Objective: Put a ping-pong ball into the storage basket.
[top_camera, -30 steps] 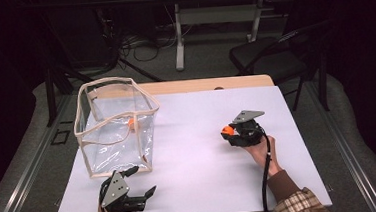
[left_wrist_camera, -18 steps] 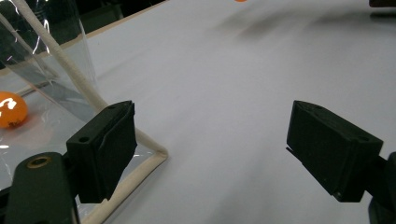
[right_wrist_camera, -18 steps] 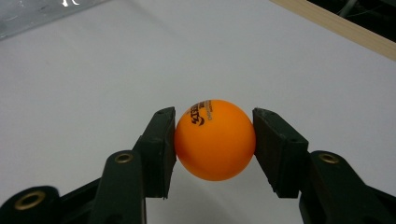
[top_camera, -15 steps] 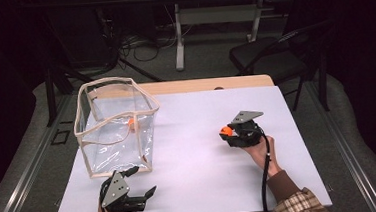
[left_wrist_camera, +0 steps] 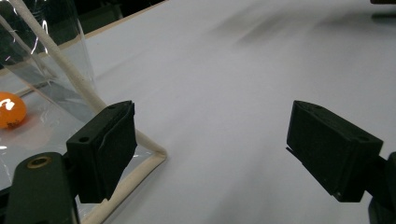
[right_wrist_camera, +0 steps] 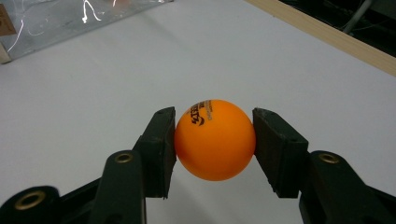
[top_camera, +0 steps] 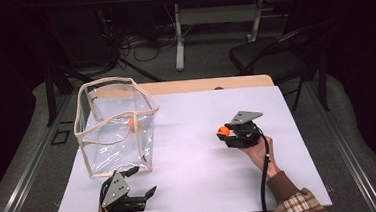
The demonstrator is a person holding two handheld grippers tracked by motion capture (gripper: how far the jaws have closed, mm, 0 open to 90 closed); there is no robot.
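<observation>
An orange ping-pong ball (right_wrist_camera: 215, 139) with black print sits pinched between the two black jaws of my right gripper (right_wrist_camera: 215, 144). From above, that ball (top_camera: 223, 130) and the right gripper (top_camera: 226, 133) are right of the table's middle, pointing left. A clear plastic bag (top_camera: 115, 125) with cream trim stands open at the left, and a second orange ball (top_camera: 132, 123) lies inside it. My left gripper (top_camera: 142, 182) rests near the front edge, just in front of the bag, with its jaws wide apart and nothing between them. The bag's corner trim (left_wrist_camera: 140, 140) and its ball (left_wrist_camera: 11, 109) show beside the left jaw.
The white table top (top_camera: 201, 175) stretches between the two grippers. A wooden strip (top_camera: 204, 85) runs along the far edge. Beyond it stand a dark chair (top_camera: 272, 55) and desk legs (top_camera: 178, 36) with cables on the floor.
The right gripper has lifted slightly and edged left with the ball held in it. The left gripper has stayed put.
</observation>
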